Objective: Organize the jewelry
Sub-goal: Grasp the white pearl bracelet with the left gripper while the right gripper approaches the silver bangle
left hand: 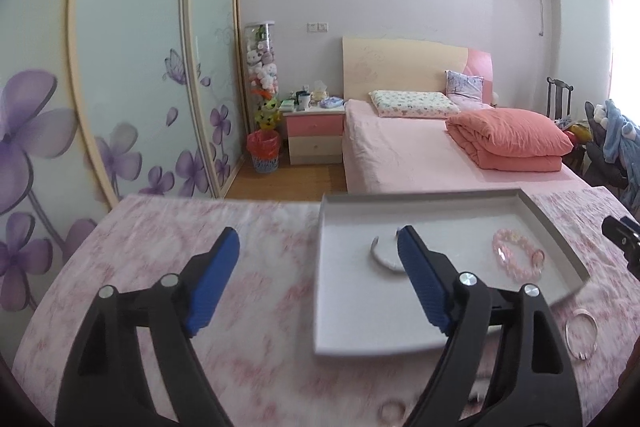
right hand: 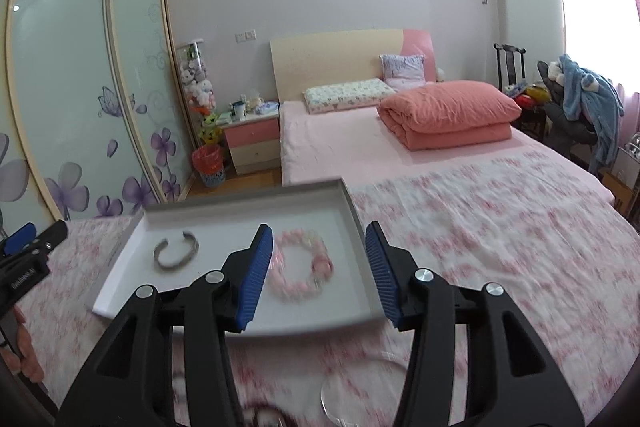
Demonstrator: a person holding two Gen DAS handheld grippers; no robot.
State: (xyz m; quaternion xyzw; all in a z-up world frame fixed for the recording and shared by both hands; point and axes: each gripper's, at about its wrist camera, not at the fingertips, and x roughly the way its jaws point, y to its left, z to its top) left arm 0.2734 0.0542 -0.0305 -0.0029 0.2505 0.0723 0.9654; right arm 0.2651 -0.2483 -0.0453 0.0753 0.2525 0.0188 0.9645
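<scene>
Two bracelets lie inside the shallow grey tray (right hand: 352, 211) that sits on the pink-flowered cloth (right hand: 500, 227): a silver cuff (right hand: 176, 253) toward its left side and a pink bead bracelet (right hand: 302, 267) toward its right, apart from each other. The right gripper (right hand: 320, 271) hangs over the near right part of the tray with its blue-padded jaws spread and nothing between the pads; in its own view the bead bracelet shows in the gap between the two fingers, lying flat on the tray floor beyond and below them, its left edge hidden behind the left pad, and I cannot tell any contact. The cuff lies well to the left of that claw. The left gripper (left hand: 316, 279) is also spread wide and empty; its right finger stands in front of the tray's left half, covering one end of the silver cuff (left hand: 380, 255), while its left finger is over bare cloth beside the tray. From this side the bead bracelet (left hand: 518, 257) lies further right, clear of the left claw. Outside the tray, a thin silver bangle (left hand: 580, 333) rests on the cloth just past the tray's near right corner, and another pale ring (left hand: 392, 411) lies blurred at the bottom edge of the view. A clear thin hoop (right hand: 360, 391) lies on the cloth beneath the right claw.
</scene>
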